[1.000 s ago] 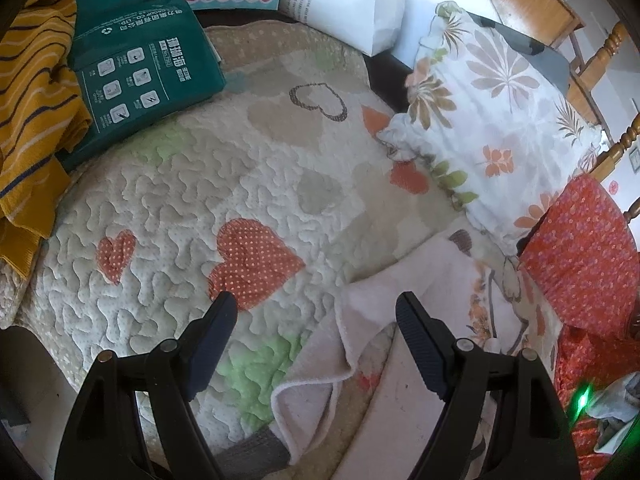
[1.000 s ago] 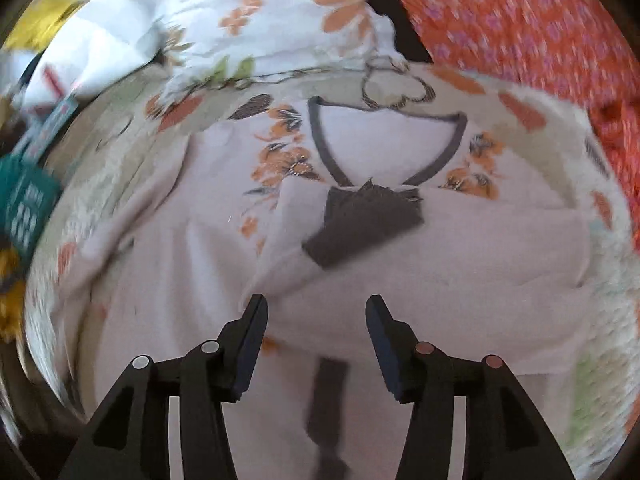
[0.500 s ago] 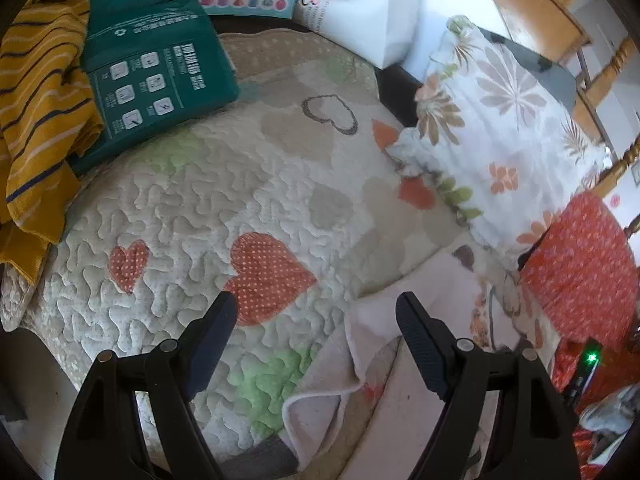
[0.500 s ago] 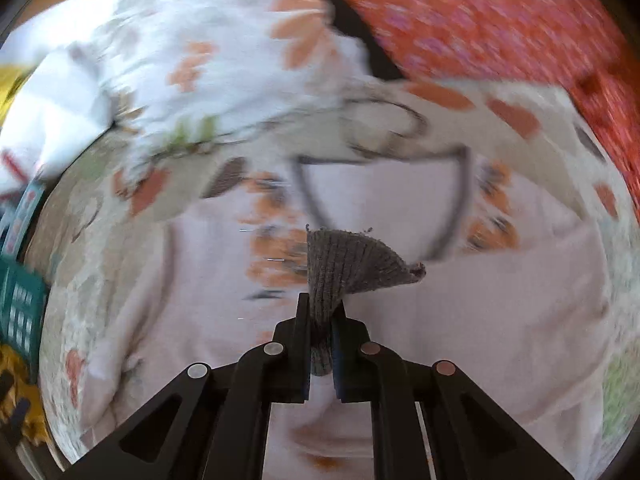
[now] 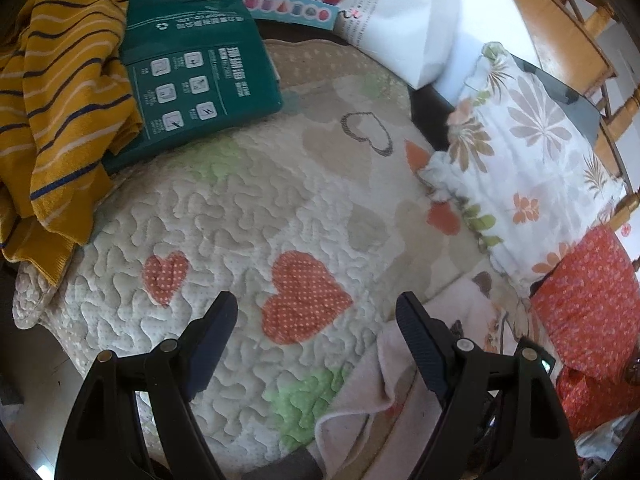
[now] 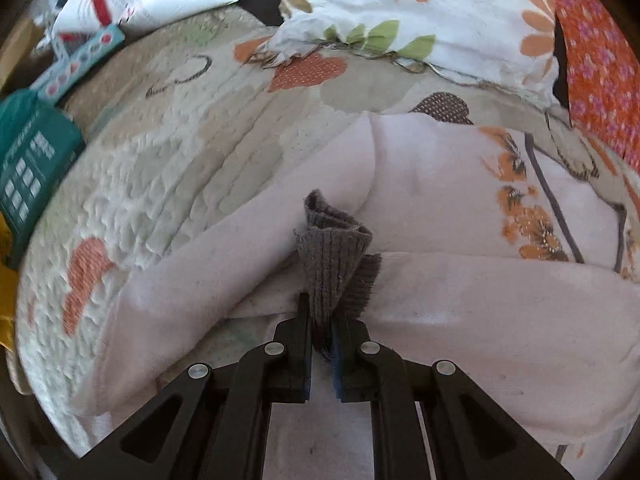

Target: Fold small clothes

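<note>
A small pale pink top (image 6: pixel 460 184) with orange flowers and grey trim lies on a quilted heart-print mat (image 6: pixel 168 168). My right gripper (image 6: pixel 321 316) is shut on the sleeve's grey ribbed cuff (image 6: pixel 334 256), and the pink sleeve (image 6: pixel 460 292) trails off to the right across the top. In the left wrist view my left gripper (image 5: pixel 316 312) hangs open over the mat (image 5: pixel 248 200) with nothing between its fingers. The top's pink edge (image 5: pixel 384 384) lies under its right finger (image 5: pixel 420 344).
A yellow striped garment (image 5: pixel 60 112) and a green package (image 5: pixel 188 84) lie at the mat's far left. A white paper bag (image 5: pixel 396 20) stands behind. A floral pillow (image 5: pixel 520 160) and an orange floral cloth (image 5: pixel 588 304) crowd the right side.
My right gripper shut on the grey cuff and carried the sleeve leftward across the top. The left gripper drifted a little left over the mat and stayed open.
</note>
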The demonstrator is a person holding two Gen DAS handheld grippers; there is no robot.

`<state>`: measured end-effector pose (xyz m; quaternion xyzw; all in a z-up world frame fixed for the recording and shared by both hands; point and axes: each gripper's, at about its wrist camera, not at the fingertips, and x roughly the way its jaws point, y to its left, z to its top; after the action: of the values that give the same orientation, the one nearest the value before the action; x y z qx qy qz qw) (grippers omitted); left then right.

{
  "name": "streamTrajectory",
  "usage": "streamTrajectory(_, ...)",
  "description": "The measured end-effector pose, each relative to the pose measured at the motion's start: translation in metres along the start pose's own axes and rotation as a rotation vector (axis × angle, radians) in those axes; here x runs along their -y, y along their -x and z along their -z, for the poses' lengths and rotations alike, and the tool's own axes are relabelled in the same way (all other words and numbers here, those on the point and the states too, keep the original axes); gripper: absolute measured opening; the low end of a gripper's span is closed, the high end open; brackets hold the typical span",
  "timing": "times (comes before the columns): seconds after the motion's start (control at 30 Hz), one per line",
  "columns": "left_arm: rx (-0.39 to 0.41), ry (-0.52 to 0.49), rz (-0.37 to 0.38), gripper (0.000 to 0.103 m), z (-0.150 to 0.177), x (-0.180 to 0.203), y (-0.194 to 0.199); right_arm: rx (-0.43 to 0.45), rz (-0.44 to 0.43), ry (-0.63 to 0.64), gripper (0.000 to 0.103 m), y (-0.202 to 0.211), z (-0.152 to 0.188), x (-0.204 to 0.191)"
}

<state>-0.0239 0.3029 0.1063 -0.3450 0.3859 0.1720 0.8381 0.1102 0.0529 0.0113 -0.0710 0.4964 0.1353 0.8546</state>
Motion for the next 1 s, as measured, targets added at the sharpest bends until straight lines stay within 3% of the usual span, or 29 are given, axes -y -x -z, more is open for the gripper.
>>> streamTrajectory(0.17,0.01,0.017,-0.016,0.081,-0.005,-0.007,0.001,-0.012,-0.009,0.084,0.014,0.005,0.004,-0.006)
streamTrajectory(0.33,0.042,0.082,-0.054,0.081,-0.014,-0.029,0.008,0.022,-0.148,0.075,0.019,0.04,0.011,0.001)
streamTrajectory(0.43,0.04,0.117,-0.067,0.081,-0.017,-0.044,0.009,0.04,-0.169,0.104,0.019,0.057,0.021,-0.006)
streamTrajectory(0.6,0.034,0.14,-0.078,0.081,-0.017,-0.056,0.01,0.028,-0.244,0.162,0.026,0.075,0.05,-0.028)
streamTrajectory(0.9,0.068,0.173,-0.093,0.081,-0.02,-0.069,0.021,-0.023,-0.386,0.307,0.029,0.094,0.107,-0.09)
streamTrajectory(1.0,0.08,0.192,-0.098,0.081,-0.022,-0.076,0.026,-0.032,-0.37,0.349,0.042,0.09,0.122,-0.107)
